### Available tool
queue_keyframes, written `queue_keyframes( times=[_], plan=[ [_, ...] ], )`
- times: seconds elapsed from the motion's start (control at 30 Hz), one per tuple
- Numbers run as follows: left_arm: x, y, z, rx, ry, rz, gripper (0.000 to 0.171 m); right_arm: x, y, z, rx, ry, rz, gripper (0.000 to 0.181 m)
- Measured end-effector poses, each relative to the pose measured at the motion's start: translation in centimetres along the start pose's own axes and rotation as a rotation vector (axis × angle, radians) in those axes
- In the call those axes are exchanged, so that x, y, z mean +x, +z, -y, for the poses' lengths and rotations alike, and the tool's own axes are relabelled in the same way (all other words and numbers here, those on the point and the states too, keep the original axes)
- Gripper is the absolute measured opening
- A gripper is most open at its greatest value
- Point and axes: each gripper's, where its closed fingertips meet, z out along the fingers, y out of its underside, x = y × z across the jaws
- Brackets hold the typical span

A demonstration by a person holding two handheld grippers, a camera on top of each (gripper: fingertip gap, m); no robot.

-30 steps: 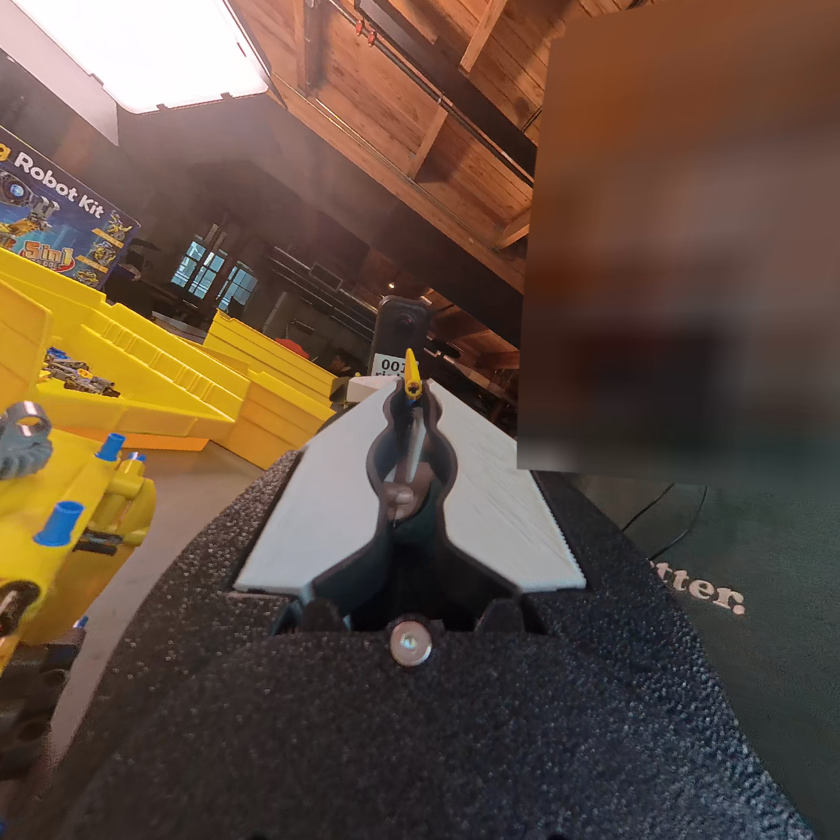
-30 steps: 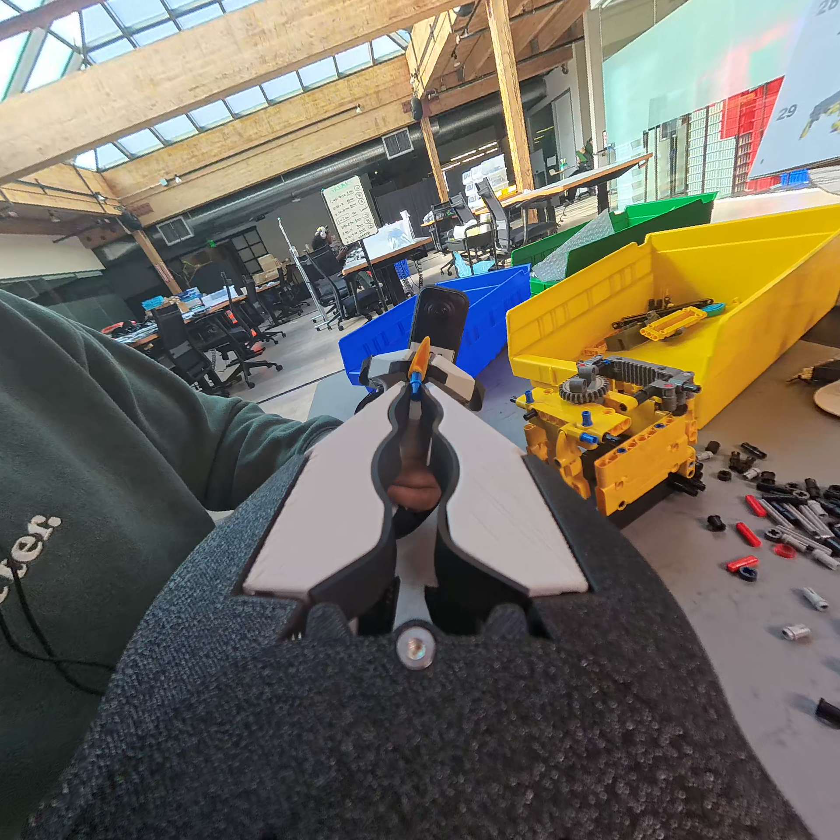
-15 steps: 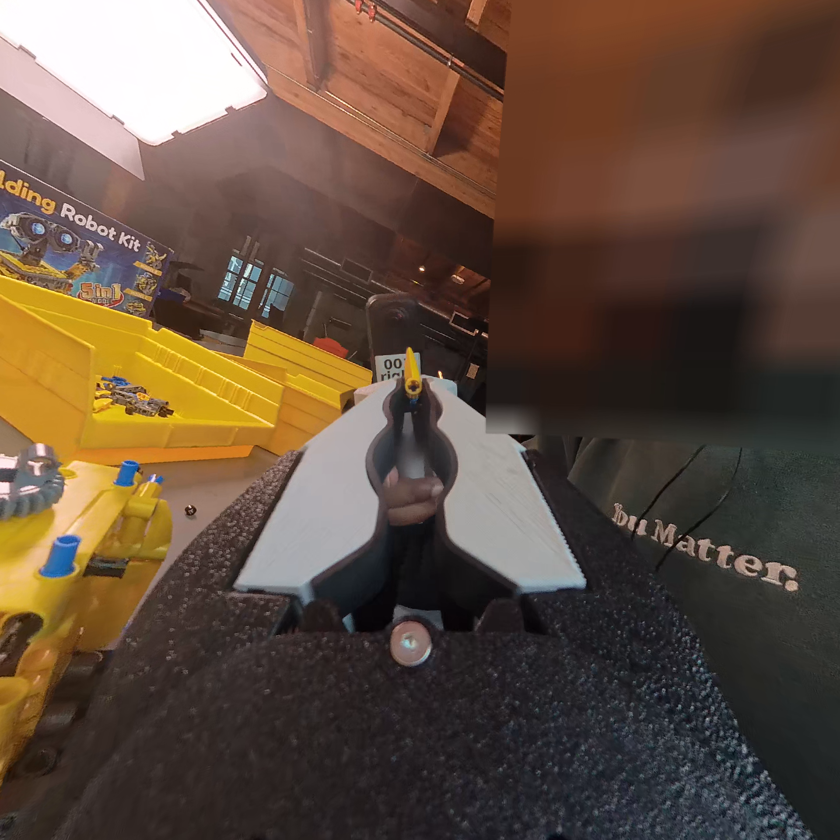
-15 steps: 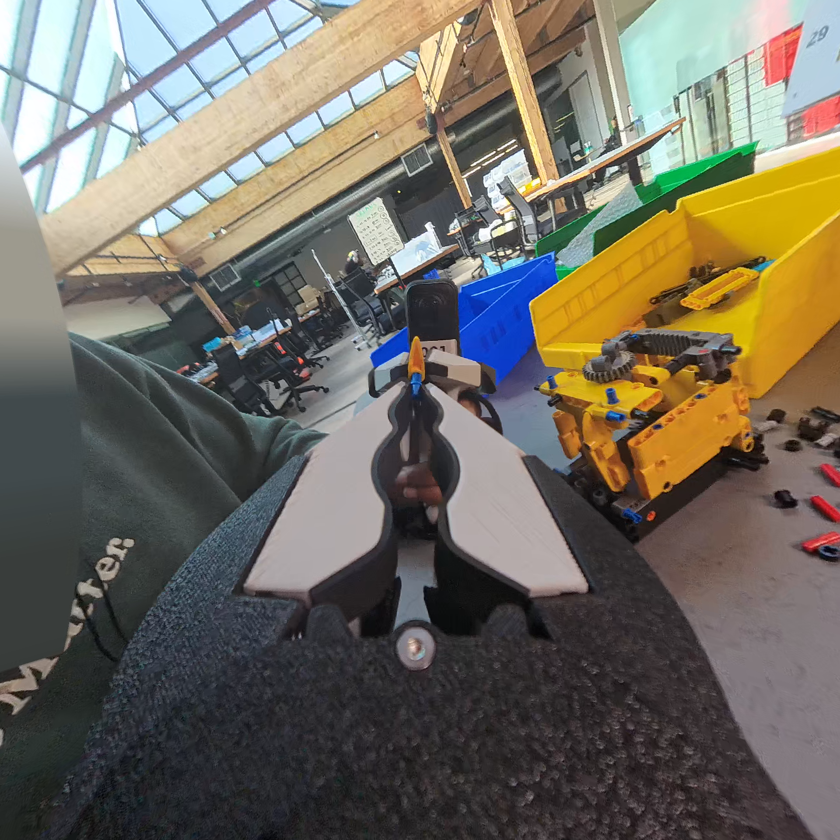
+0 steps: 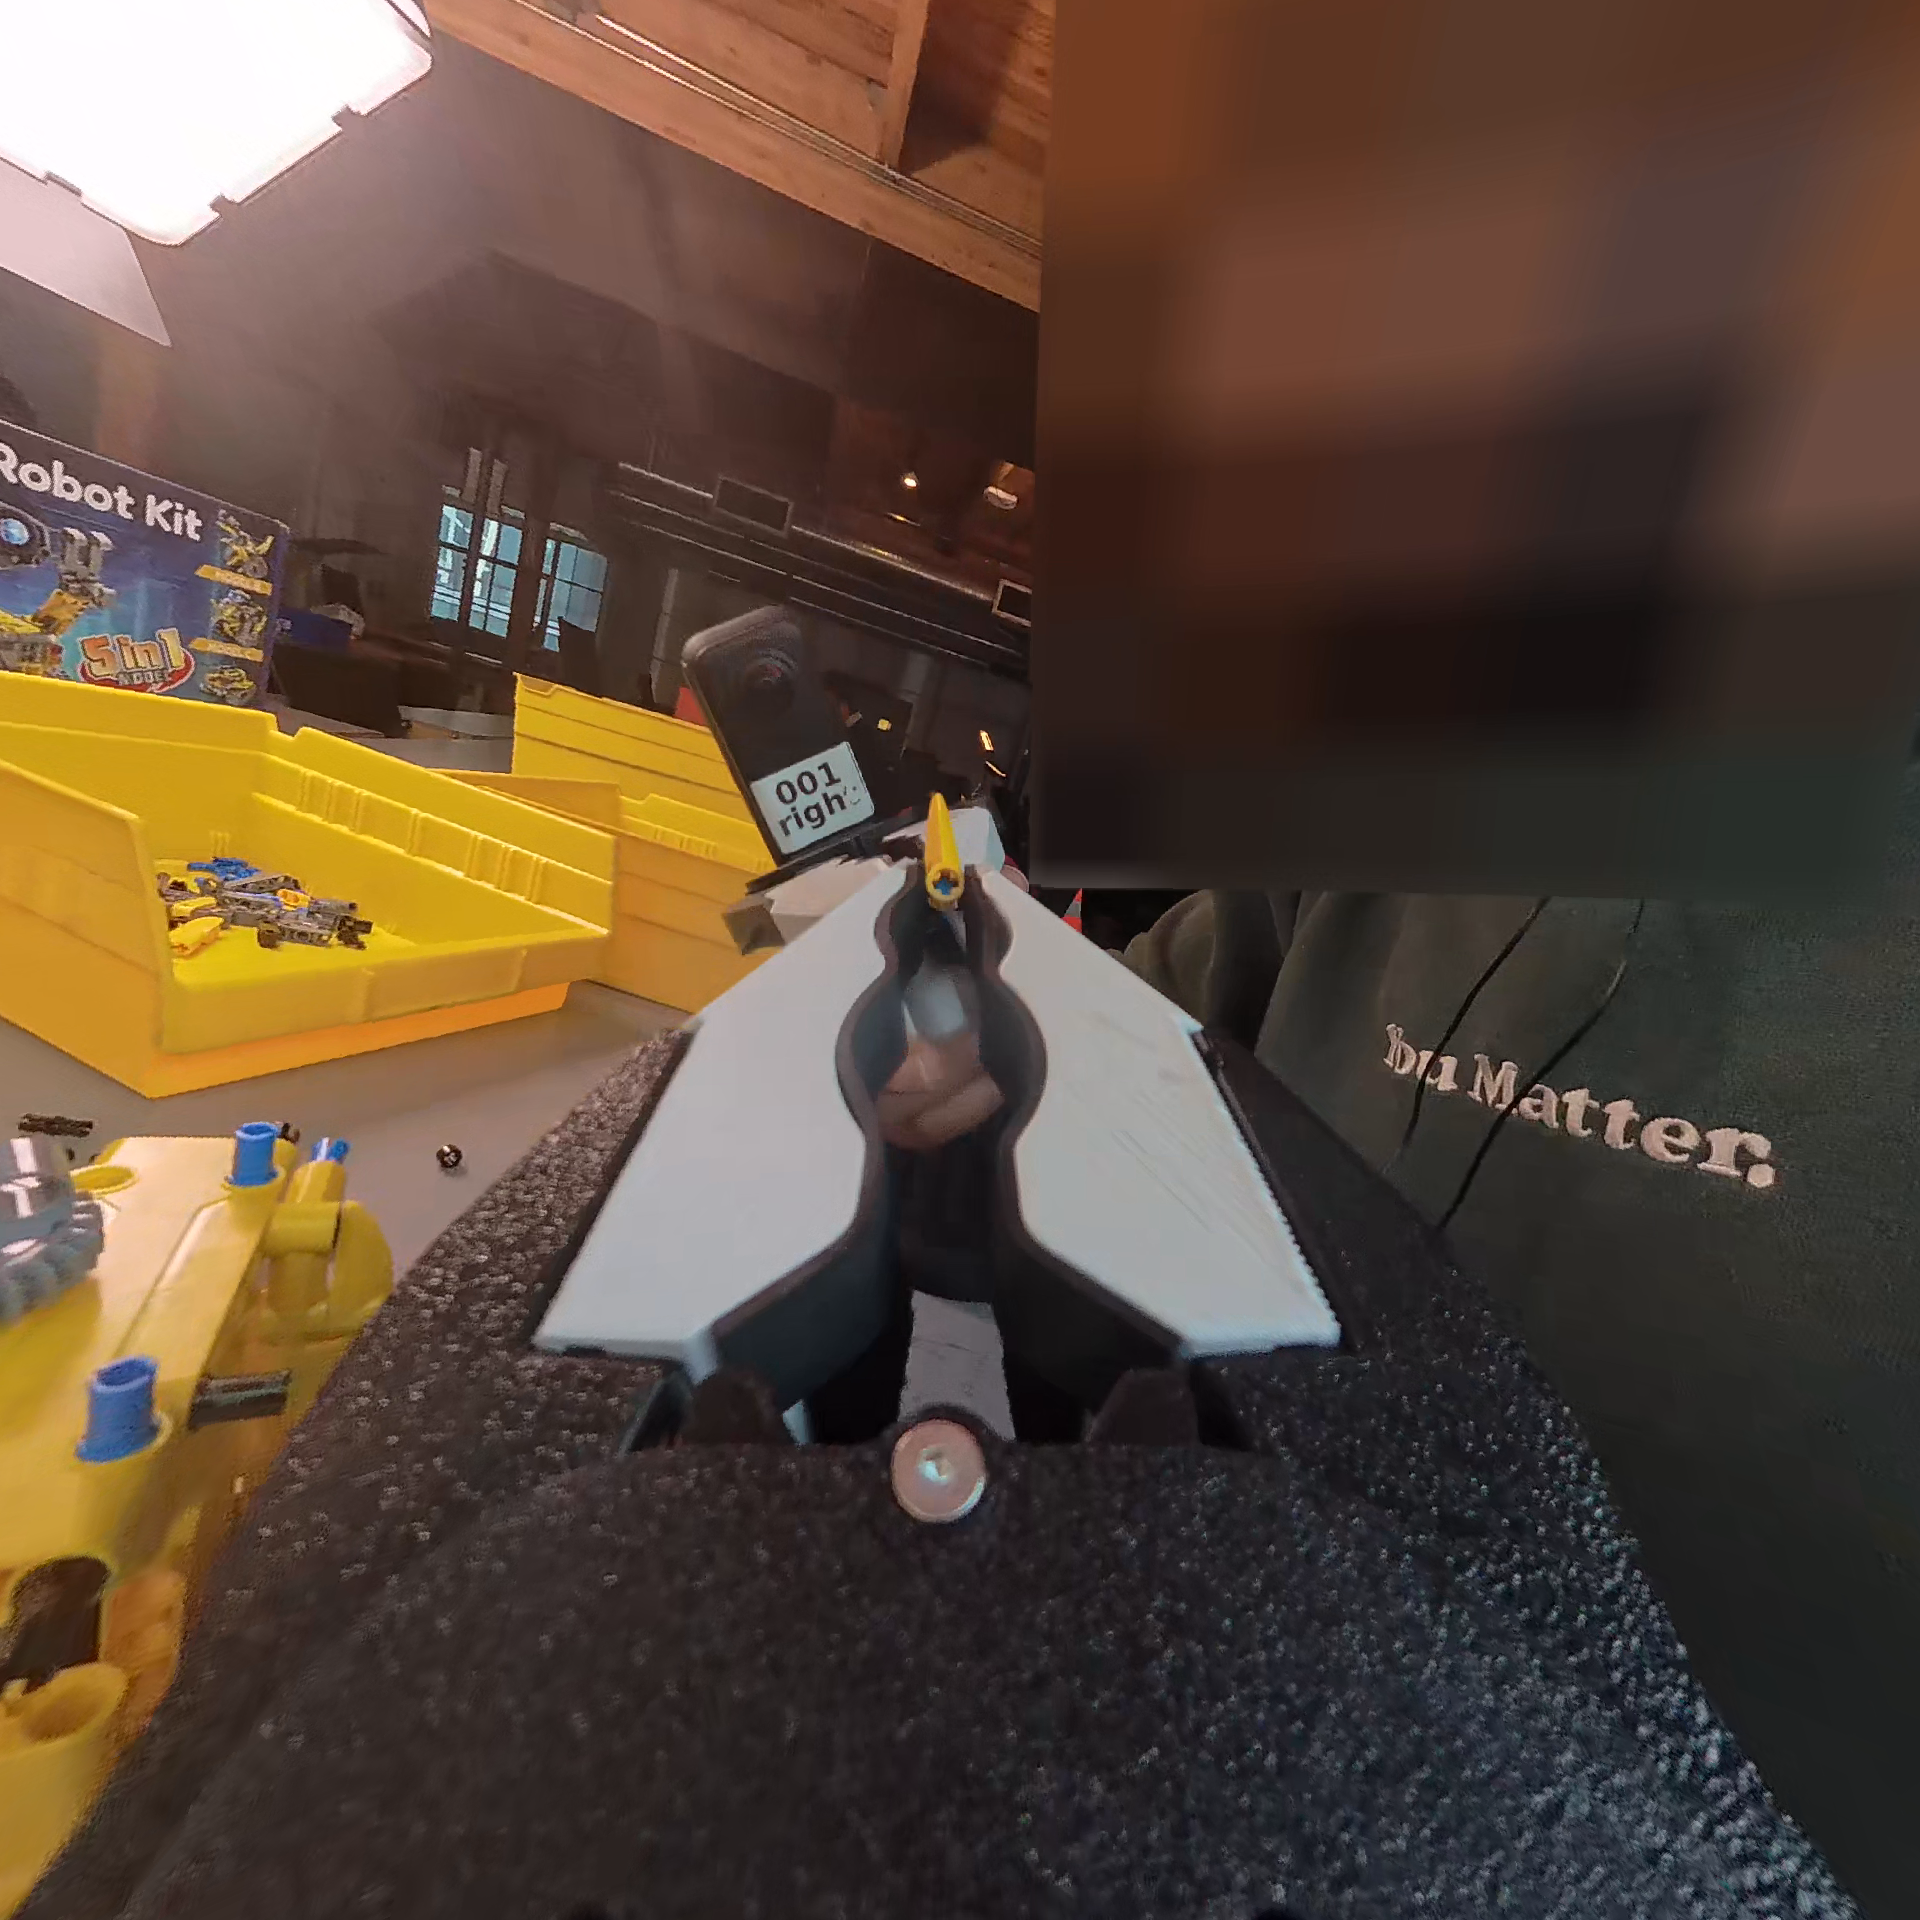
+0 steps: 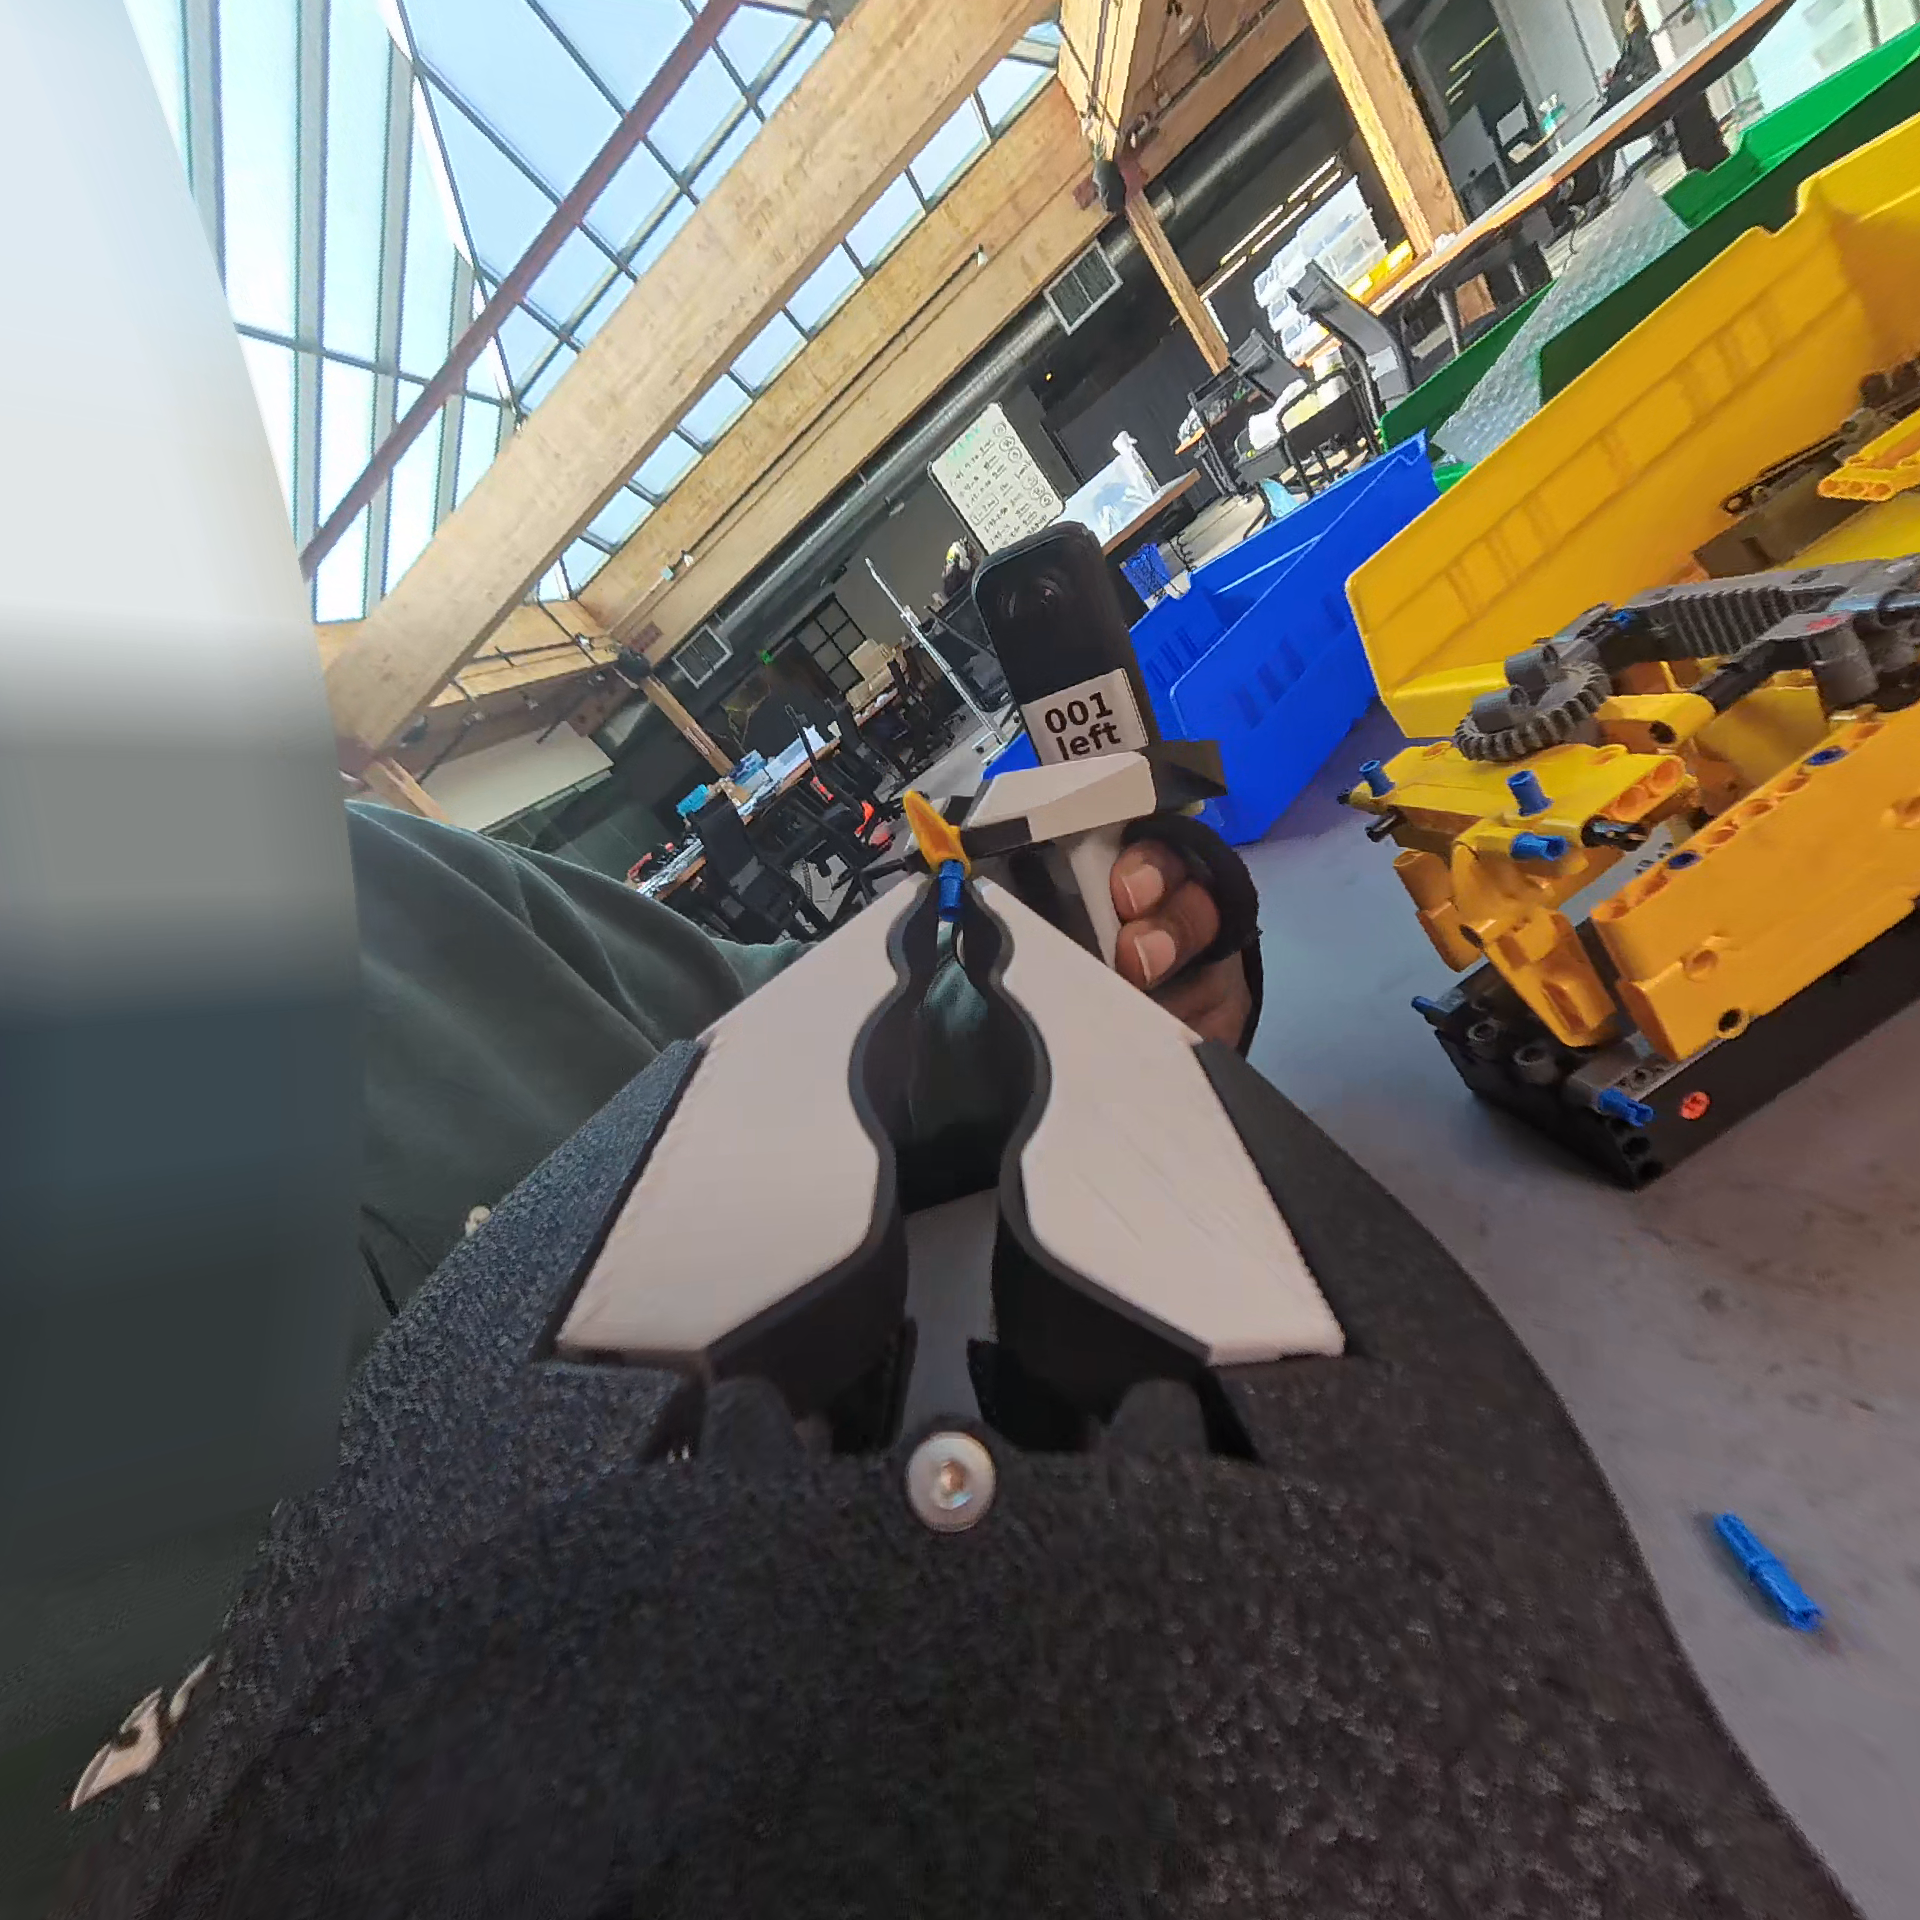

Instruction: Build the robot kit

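My left gripper [image 5: 940, 906] is shut, with a small yellow connector [image 5: 938, 844] standing up from its tips; a blue cross end shows at the connector's base. My right gripper [image 6: 948, 916] is shut on a short blue pin [image 6: 948, 896] that goes into the same yellow connector [image 6: 933, 834]. The two grippers face each other with their tips meeting, held in the air in front of a person in a dark green sweatshirt [image 5: 1558, 1195]. The left gripper's body [image 6: 1070, 808] and the hand [image 6: 1153, 920] holding it show in the right wrist view.
A yellow and black brick model with grey gears [image 6: 1683, 862] stands on the grey table to the right; it also shows in the left wrist view [image 5: 177, 1309]. A loose blue pin [image 6: 1766, 1584] lies nearby. Yellow bins [image 5: 332, 977] with parts, a blue bin [image 6: 1268, 665] and a kit box [image 5: 125, 582] stand behind. Left and right tips are no more than a few centimetres apart.
Both grippers stay shut on the joined piece. The right wrist view has tilted up and left, and the left gripper's body now shows offset to the right. The model looks nearer.
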Motion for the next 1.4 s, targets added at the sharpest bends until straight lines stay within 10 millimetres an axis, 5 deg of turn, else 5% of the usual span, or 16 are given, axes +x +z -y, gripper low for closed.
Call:
queue_keyframes(
  times=[0.43,0.57,0.7,0.83,1.07,1.4],
  plan=[
    [0.2,0.0,-0.6,-0.076,0.011,0.013,0.007,-0.1,0.2,-0.4,0.011,-0.130,0.033,0.003],
    [0.0,0.1,-0.7,-0.086,-0.145,-0.021,0.006,0.0,-0.3,-0.5,-0.033,-0.412,-0.030,0.008],
    [0.3,-0.3,-2.4,-0.200,-0.313,-0.064,0.006,0.5,-1.1,-1.4,-0.174,-0.894,-0.166,0.024],
    [0.8,-0.2,-4.0,-0.299,-0.465,-0.088,0.006,0.6,-1.6,-3.1,-0.327,-1.091,-0.171,0.027],
    [1.6,-0.5,-6.9,-0.438,-0.629,-0.110,0.005,0.6,-1.3,-6.7,-0.488,-1.174,-0.092,0.024],
    [0.2,-1.0,-6.7,-0.393,-0.696,-0.060,0.006,1.6,-0.9,-6.6,-0.465,-1.154,-0.137,0.016]
  ],
)
